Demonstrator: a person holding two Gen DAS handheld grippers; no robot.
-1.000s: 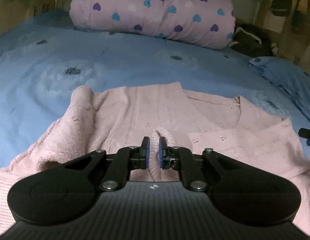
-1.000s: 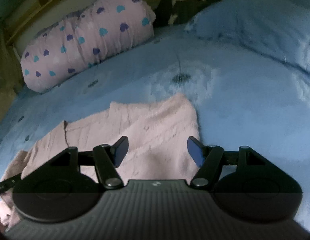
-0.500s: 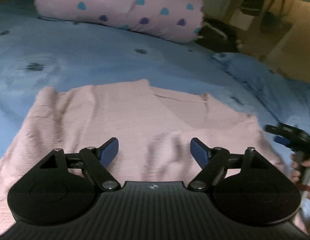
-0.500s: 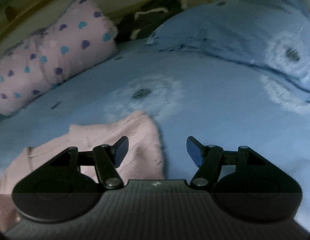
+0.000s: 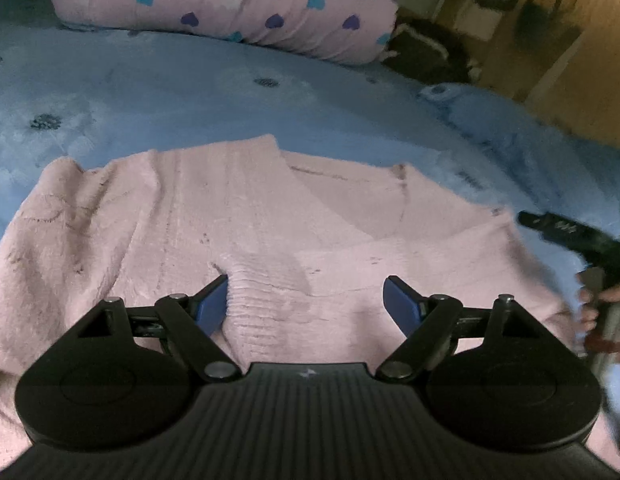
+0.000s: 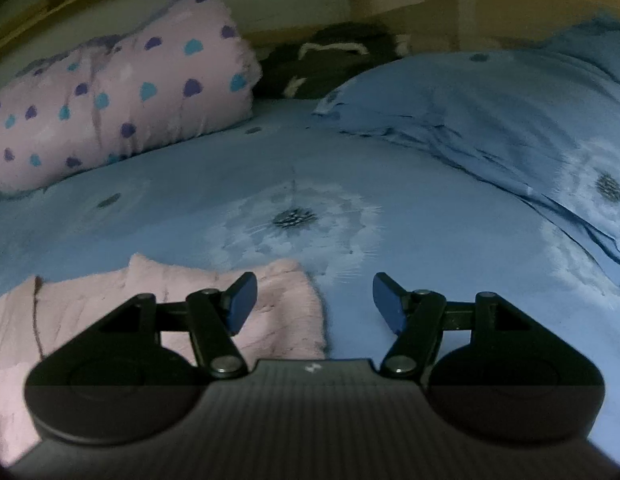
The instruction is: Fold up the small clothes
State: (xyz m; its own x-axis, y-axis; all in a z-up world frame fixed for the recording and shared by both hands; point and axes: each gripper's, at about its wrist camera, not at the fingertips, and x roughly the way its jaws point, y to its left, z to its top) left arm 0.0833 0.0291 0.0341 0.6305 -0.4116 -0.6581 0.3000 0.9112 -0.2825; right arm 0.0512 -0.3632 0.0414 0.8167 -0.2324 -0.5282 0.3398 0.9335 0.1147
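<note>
A pink knit cardigan (image 5: 213,216) lies spread on the blue bedsheet (image 5: 157,88). Its ribbed sleeve cuff (image 5: 265,304) rests folded over the body. My left gripper (image 5: 305,304) hovers low over that cuff, open, and the pads do not press on it. At the right edge of the left wrist view a hand (image 5: 602,300) holds the other gripper's handle. In the right wrist view my right gripper (image 6: 314,304) is open and holds nothing. Its left finger (image 6: 241,304) is over the cardigan's corner (image 6: 109,312) and its right finger over bare sheet (image 6: 430,232).
A pink pillow with heart prints (image 5: 229,4) lies along the far side of the bed. A blue pillow (image 6: 490,120) sits at the right, with a dark bundle (image 6: 330,64) between the two. Wooden furniture (image 5: 570,64) stands behind.
My left gripper has let go of the sleeve cuff and opened wide; the cuff now lies flat on the cardigan. My right gripper has swung right, from over the cardigan to its edge.
</note>
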